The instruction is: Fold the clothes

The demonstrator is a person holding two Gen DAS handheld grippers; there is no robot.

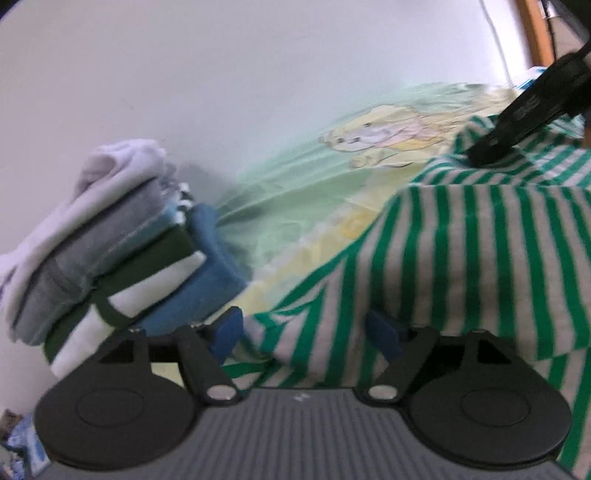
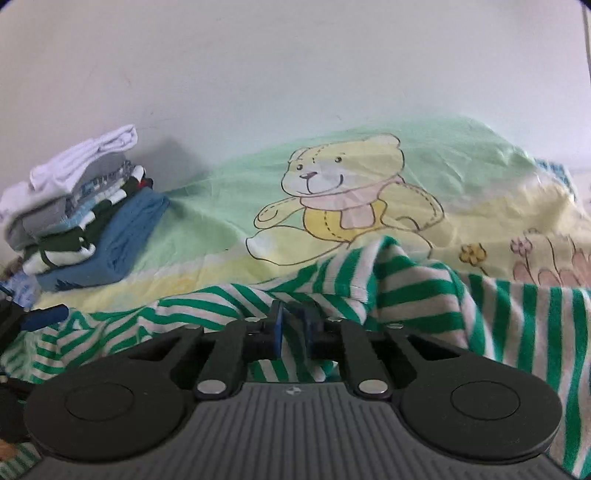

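A green-and-white striped garment (image 1: 461,251) lies rumpled on the bed sheet (image 1: 295,192). My left gripper (image 1: 306,334) is open, its blue pads (image 1: 229,332) wide apart at the garment's near edge, with a fold of cloth lying loose between them. My right gripper (image 2: 292,326) has its pads almost together, pinching a bunched ridge of the striped garment (image 2: 406,288). The left wrist view shows the right gripper (image 1: 487,147) as a black tip set down on the garment's far corner. At the far left of the right wrist view, one pad of the left gripper (image 2: 44,317) shows.
A stack of folded clothes (image 1: 110,251) (image 2: 85,221), white on top and blue at the bottom, stands at the left against the white wall (image 2: 295,74). The sheet (image 2: 221,206) has a teddy bear print (image 2: 343,192). A wooden post (image 1: 539,29) rises at the far right.
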